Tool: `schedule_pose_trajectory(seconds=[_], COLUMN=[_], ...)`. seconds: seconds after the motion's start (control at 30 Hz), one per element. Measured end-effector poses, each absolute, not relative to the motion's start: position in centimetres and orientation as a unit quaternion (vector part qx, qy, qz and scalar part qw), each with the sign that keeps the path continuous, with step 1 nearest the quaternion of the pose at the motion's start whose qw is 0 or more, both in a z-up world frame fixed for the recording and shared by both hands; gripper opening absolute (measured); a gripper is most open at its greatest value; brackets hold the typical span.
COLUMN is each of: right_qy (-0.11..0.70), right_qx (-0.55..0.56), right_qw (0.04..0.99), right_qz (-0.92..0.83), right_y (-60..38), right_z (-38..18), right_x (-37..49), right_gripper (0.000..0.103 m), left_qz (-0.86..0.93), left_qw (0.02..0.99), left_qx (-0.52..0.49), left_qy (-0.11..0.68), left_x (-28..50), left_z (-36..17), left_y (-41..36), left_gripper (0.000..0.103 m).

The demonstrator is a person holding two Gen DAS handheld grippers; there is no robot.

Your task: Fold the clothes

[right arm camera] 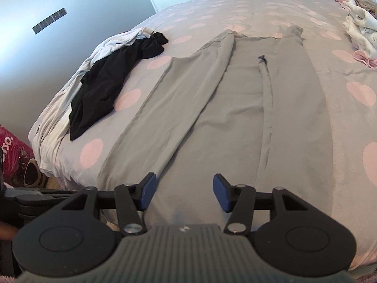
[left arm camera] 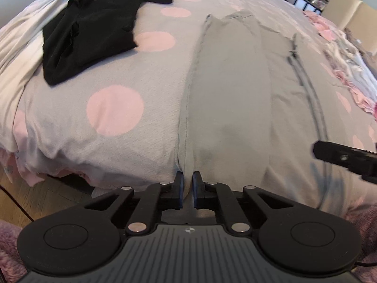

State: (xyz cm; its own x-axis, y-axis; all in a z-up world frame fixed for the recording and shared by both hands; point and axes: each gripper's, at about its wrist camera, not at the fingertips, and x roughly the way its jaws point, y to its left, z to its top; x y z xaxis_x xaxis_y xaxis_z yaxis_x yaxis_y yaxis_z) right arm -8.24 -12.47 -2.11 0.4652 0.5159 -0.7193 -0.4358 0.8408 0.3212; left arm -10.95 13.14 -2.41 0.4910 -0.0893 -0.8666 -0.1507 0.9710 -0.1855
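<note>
A grey garment (left arm camera: pixel 233 89) lies flat on the bed, its sides folded inward; it also shows in the right wrist view (right arm camera: pixel 235 108). My left gripper (left arm camera: pixel 187 188) is shut on the garment's near left hem at the bed's edge. My right gripper (right arm camera: pixel 183 192) is open and empty, just above the garment's near hem; one of its fingers (left arm camera: pixel 344 156) shows at the right of the left wrist view. A black garment (left arm camera: pixel 99 26) lies crumpled at the far left, also seen in the right wrist view (right arm camera: pixel 113 80).
The bed cover (left arm camera: pixel 113 108) is grey with pink dots. A white sheet (right arm camera: pixel 70 80) lies under the black garment. A pile of pale clothes (right arm camera: pixel 360 28) sits at the far right. A pink bag (right arm camera: pixel 11 155) stands on the floor at left.
</note>
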Motion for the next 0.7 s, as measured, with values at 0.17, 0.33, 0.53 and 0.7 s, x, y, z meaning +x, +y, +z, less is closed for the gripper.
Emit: schedule_pose_trajectory(seconds=[0.17, 0.33, 0.53, 0.7], right_qy=[0.444, 0.455, 0.465, 0.472], right_qx=[0.033, 0.038, 0.043, 0.054], right_qw=[0.842, 0.830, 0.821, 0.812], right_qz=[0.305, 0.321, 0.327, 0.340], right_y=[-10.8, -9.1, -7.6, -6.4], right_z=[-1.5, -0.9, -0.7, -0.7], right_x=[-8.3, -7.6, -6.9, -6.4], right_gripper=[0.057, 0.055, 0.047, 0.043], left_qz=[-0.002, -0.021, -0.045, -0.064], left_qw=[0.860, 0.865, 0.868, 0.869], left_qx=[-0.115, -0.106, -0.108, -0.114], left_qy=[0.497, 0.491, 0.482, 0.478], left_x=[-10.9, -10.8, -10.8, -10.5], left_z=[-1.1, -0.4, 0.0, -0.1], left_y=[13.0, 12.4, 11.7, 11.4], left_gripper=[0.005, 0.005, 0.005, 0.005])
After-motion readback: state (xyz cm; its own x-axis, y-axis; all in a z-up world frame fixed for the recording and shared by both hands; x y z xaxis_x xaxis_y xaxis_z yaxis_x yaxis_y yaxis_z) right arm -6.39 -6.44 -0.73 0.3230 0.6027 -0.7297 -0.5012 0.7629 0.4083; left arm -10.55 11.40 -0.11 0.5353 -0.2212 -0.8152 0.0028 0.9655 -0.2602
